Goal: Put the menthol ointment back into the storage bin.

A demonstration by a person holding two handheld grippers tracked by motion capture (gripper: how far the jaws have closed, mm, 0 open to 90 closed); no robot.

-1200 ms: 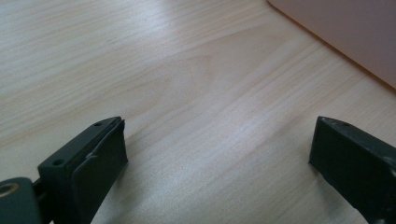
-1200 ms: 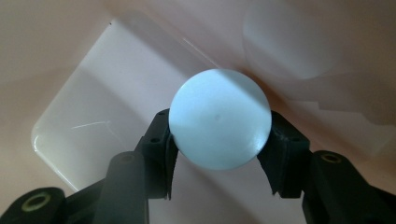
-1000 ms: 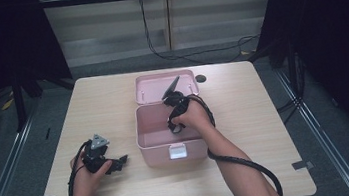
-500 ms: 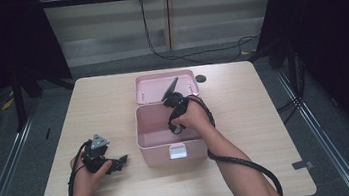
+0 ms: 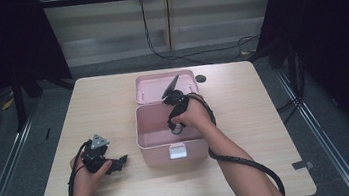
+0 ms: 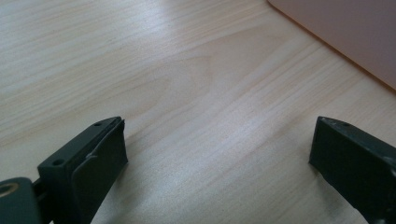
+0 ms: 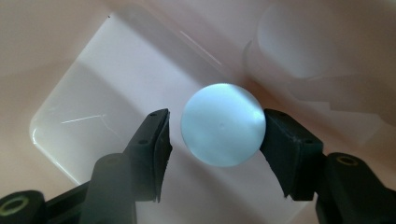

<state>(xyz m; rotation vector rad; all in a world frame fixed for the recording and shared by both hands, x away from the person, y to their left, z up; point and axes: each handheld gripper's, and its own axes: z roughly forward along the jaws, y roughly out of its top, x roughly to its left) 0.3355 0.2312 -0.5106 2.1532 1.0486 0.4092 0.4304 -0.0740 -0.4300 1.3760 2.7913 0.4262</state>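
A pink box [image 5: 157, 155] stands open at the middle of the table, its lid [image 5: 151, 88] laid back behind it. My right gripper [image 5: 176, 128] reaches down into the box. In the right gripper view a pale blue ball [image 7: 223, 124] sits between the jaws of my right gripper [image 7: 217, 130]. Those jaws have just been opening. A narrow gap shows between the ball and one pad [image 7: 161, 135], so the ball is not pinched. My left gripper [image 5: 122, 161] rests low over the table left of the box, and in its own view my left gripper [image 6: 217, 140] is open with nothing between its jaws.
The light wooden table [image 5: 103, 111] has bare surface on both sides of the box. A white latch [image 5: 177, 150] sits on the box's front wall. The pink wall [image 6: 345, 32] lies close ahead of the left gripper. Cables trail from both grippers.
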